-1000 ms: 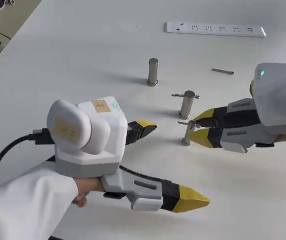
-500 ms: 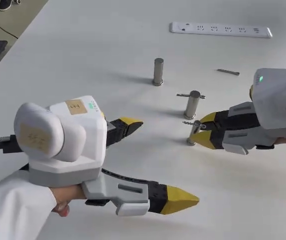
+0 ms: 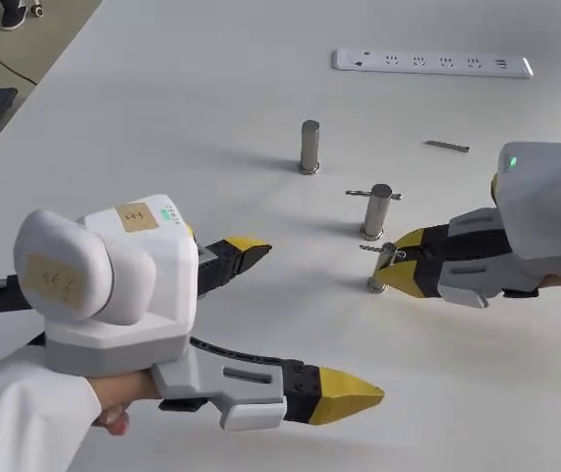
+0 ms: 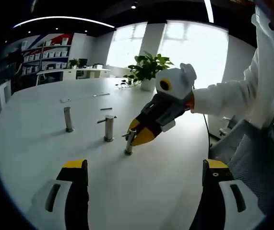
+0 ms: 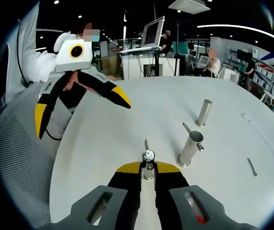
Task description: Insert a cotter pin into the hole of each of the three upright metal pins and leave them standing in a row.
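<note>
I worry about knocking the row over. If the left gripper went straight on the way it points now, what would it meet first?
From the left gripper, probably the nearest metal pin, with the right gripper at its top; depth is unclear.

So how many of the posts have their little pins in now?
One looks done: the first pin sits through the middle post. In hand: the right gripper, fingers closed, holds the second pin in the top of the near post. Left: the far post is bare, and a spare pin lies on the table. The left gripper hangs open.
</note>
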Action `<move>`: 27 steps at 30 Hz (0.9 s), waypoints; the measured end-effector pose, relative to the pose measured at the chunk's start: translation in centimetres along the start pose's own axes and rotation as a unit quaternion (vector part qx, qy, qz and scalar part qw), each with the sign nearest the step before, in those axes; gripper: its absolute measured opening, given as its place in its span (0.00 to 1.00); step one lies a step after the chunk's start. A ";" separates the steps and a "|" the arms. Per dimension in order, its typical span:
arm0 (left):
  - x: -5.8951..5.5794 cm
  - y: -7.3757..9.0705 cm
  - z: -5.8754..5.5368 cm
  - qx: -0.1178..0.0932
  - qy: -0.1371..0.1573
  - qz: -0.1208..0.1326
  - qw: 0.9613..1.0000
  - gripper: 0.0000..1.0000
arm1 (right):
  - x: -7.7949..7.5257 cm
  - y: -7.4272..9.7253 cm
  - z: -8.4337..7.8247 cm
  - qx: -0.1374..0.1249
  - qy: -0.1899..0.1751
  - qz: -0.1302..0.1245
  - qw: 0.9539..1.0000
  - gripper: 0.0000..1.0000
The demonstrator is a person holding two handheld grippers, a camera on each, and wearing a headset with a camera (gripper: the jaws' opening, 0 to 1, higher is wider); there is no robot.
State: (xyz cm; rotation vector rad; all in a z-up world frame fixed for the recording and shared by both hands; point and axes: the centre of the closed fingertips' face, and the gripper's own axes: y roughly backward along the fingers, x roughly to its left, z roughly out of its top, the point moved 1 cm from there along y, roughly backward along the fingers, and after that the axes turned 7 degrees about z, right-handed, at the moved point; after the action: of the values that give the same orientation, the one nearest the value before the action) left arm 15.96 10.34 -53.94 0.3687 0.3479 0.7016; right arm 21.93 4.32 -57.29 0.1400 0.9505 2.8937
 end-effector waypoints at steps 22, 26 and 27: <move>0.5 0.1 0.4 0.010 -0.010 0.022 1.000 0.99 | -5.3 4.7 -1.6 -0.019 0.017 -0.007 1.000 0.04; 0.6 0.2 0.8 0.007 -0.010 0.026 1.000 0.99 | -5.5 4.7 -1.5 -0.034 0.007 -0.008 0.999 0.04; 0.6 0.2 0.8 0.007 -0.010 0.027 1.000 0.99 | -5.4 4.7 -1.4 -0.037 0.006 -0.006 0.999 0.04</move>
State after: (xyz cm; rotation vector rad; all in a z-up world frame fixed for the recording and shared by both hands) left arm 16.65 10.69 -53.25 0.3994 0.3251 0.7478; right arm 26.88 -0.91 -55.96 0.1109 0.8425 2.9169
